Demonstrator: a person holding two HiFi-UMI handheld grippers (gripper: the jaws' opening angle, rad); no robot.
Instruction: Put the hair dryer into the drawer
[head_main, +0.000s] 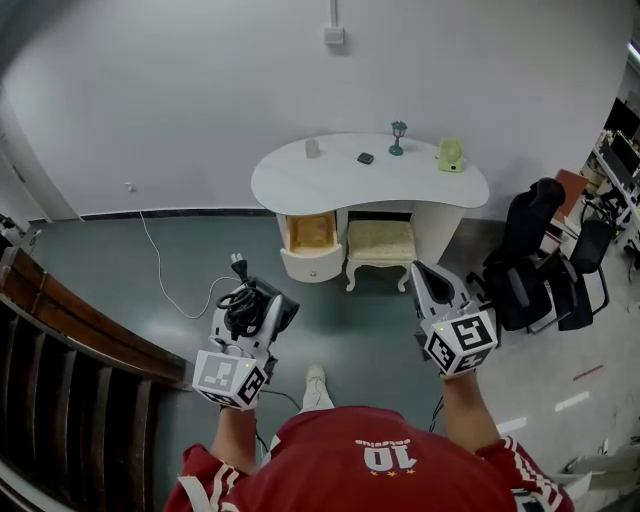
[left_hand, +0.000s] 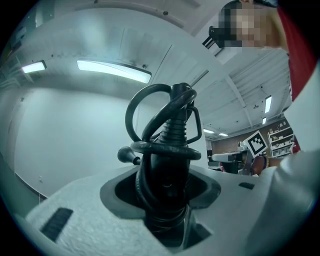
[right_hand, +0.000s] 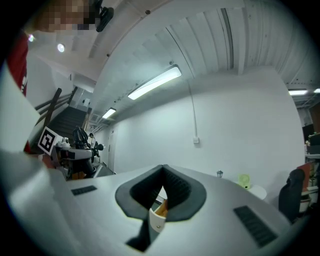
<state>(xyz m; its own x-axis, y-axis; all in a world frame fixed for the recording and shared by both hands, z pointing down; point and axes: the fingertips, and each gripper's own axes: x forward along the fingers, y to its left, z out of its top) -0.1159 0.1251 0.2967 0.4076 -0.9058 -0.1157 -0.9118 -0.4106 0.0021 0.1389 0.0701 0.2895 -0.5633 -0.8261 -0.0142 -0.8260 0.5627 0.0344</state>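
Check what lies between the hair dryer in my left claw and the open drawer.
Only bare grey floor, as the head view shows, between the black hair dryer in the left claw and the open white drawer.

- Hair dryer (left_hand: 167, 172): black, cord coiled round it, plug sticking out, clamped upright in the left hand-held gripper (head_main: 258, 314), well apart from the drawer.
- Drawer (head_main: 310, 236): pulled open under the table (head_main: 300, 178), white front, pale wooden inside.

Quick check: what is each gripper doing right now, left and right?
Left gripper: jaws closed on the hair dryer, cord wrapped around it.
Right gripper: jaws together, nothing held.
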